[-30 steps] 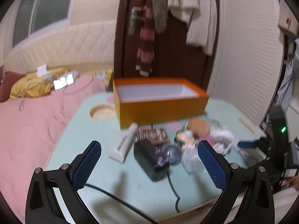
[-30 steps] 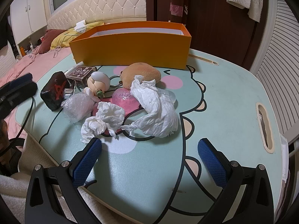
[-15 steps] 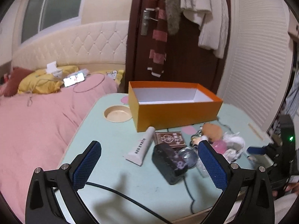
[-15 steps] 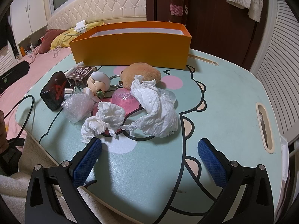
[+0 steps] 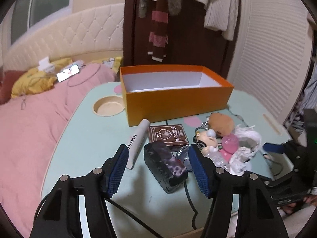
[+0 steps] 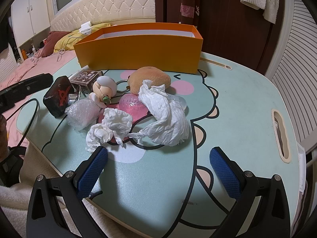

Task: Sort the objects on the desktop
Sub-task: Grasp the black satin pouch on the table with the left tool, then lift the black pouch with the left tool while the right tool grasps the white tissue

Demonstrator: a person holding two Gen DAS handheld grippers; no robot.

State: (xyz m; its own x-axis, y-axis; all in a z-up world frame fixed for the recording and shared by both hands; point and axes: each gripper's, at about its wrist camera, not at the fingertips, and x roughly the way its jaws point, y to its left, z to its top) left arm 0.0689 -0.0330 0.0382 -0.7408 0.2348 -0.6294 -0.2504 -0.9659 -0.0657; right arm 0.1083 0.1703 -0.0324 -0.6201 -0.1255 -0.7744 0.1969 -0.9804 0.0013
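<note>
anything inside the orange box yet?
Nothing visible. In the left wrist view the orange box shows bare white inner walls and a strip of white floor at the back. Its near wall hides the front part of the floor, so something flat there cannot be ruled out.

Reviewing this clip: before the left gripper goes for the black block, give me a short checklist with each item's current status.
1. Black block lies between the left gripper pads: ok; jaws closing, pads not yet on it.
2. Orange box open, visible interior empty: ok.
3. White tube clear of the left pad: cannot tell; the pad overlaps it in the left wrist view.
4. Black cable by the block free to move: cannot tell.
5. Right gripper empty and clear of the crumpled tissue: ok.
</note>
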